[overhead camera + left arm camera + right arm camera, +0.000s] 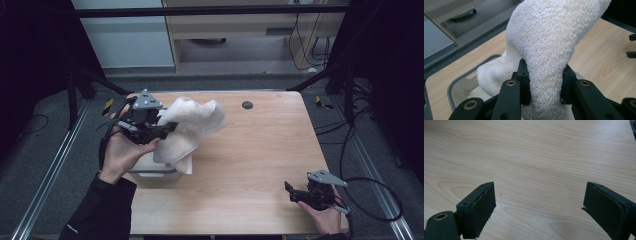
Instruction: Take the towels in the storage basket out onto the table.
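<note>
The left gripper (167,127) is clamped on a white, looped terry-cloth towel (190,127), its two black jaws pressed into a gathered fold so that the pile bulges out on both sides of them. The cloth is lifted off the pale wood-grain worktop (250,160): most of it billows up and ahead of the jaws, and a loose tail hangs below them. Directly beneath the left gripper sits a translucent, round-cornered plastic tub (459,87), its rim showing in the left gripper view; whether the hanging tail touches the tub cannot be told.

The towel looks soft, light and wholly limp. It should fold and sag wherever it is unsupported, and its rough loops should give the flat jaw faces good friction, so slipping seems unlikely while a thick bunch is held. A pinch on a gathered ridge or a corner would likely serve best; a single thin edge might pull free.

The right gripper (295,192) rests low over bare worktop, well apart from the towel, with its jaws spread wide and nothing between them. A small dark round disc (247,105) lies on the worktop far beyond both grippers.
</note>
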Demonstrator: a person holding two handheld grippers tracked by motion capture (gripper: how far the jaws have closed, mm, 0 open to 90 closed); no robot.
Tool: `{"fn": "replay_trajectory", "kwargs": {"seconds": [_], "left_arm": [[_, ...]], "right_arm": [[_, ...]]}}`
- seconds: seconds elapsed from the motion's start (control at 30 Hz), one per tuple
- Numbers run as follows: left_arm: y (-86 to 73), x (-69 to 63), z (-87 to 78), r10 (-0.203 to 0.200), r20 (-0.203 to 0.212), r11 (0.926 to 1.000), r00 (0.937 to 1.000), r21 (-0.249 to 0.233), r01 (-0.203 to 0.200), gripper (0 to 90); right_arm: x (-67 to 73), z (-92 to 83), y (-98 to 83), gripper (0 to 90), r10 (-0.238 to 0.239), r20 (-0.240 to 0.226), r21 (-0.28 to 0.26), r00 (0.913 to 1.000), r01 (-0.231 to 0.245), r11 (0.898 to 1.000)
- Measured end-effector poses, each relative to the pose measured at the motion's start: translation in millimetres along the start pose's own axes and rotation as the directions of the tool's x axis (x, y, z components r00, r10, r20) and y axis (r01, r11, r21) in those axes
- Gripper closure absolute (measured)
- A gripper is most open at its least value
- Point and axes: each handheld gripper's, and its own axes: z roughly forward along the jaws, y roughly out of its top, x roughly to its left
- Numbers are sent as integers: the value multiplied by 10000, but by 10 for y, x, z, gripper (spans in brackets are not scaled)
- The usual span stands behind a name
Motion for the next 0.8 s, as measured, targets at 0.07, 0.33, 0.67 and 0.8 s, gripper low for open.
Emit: {"fn": "replay_trajectory", "kwargs": {"seconds": [0.07,0.33,0.67,0.8], "left_arm": [[34,-51,17,165,46,9998,9999,62,-165,685],[133,-213,106,439,334,9989,9985,168,-444,684],[218,-392,314,708,728,9970,9948,267,-730,683],[241,-463,399,846,906,9956,9923,331,-879,683]], "right_arm": [[0,-2,0,106,-9,8,-15,10000,9,10000],[-9,1,-4,106,-158,91,-52,9998,159,9999],[-9,-2,-4,105,-138,86,-58,9999,138,9999],[-12,-3,-4,105,-145,86,-65,9999,145,9999]]}}
